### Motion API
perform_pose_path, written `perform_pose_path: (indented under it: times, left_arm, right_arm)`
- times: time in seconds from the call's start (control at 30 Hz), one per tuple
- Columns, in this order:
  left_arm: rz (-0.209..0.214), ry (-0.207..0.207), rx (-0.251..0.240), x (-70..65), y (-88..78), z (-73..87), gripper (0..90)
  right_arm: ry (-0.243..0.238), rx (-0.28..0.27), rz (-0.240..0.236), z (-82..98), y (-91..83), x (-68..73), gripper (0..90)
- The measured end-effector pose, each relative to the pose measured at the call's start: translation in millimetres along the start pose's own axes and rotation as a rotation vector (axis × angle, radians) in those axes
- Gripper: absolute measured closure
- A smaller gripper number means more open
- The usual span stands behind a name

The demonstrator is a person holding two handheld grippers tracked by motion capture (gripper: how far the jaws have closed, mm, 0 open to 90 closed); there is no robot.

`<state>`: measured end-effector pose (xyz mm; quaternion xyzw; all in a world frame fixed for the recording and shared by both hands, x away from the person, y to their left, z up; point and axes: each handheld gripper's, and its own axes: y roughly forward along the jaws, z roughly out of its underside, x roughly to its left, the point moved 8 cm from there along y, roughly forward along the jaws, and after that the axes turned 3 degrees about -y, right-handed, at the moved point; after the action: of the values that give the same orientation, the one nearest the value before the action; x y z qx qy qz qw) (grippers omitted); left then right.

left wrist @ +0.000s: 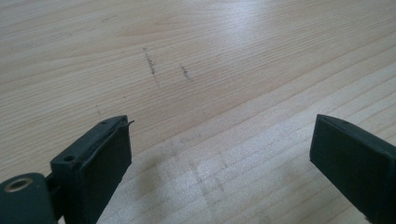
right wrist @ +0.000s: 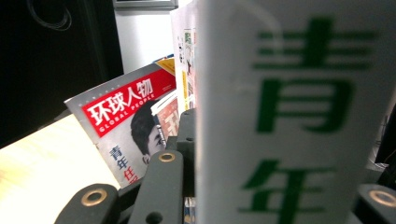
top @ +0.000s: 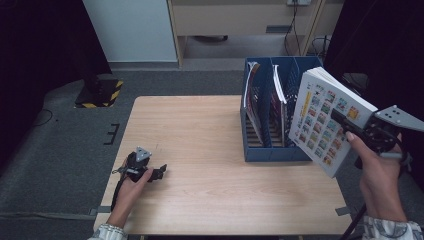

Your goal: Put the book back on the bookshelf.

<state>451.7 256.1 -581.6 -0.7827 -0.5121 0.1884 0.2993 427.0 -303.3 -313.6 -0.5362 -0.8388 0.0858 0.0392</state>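
Beyond the table's right edge, a thick book is held in the air beside a blue file rack.

In the high view, the right gripper [top: 350,129] clamps the book [top: 327,117], which hangs tilted just past the right edge of the wooden table [top: 200,150], its cover of small coloured squares facing the rack [top: 270,150]. The rack stands at the table's far right corner with magazines upright in its slots. The left gripper [top: 159,172] rests near the table's front left corner. In the left gripper view, its jaws stand wide apart over bare wood. In the right gripper view, the book's white spine [right wrist: 289,116] with green characters sits between the jaws, with a red-titled magazine [right wrist: 126,121] behind it.
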Motion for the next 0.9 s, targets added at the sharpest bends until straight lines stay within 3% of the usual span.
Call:
perform_pose_path:
  times: [0.23,0.9]
  left_arm:
    - [0.002,-0.002,-0.002,-0.4,-0.4,0.0,5.3]
    - [0.004,-0.006,-0.004,-0.3,0.0,-0.4,5.3]
  right_arm:
    - [0.008,0.010,0.024,-0.6,14.5,-3.6,74.0]
    - [0.002,0.010,0.107,-22.3,34.4,-21.1,74.0]
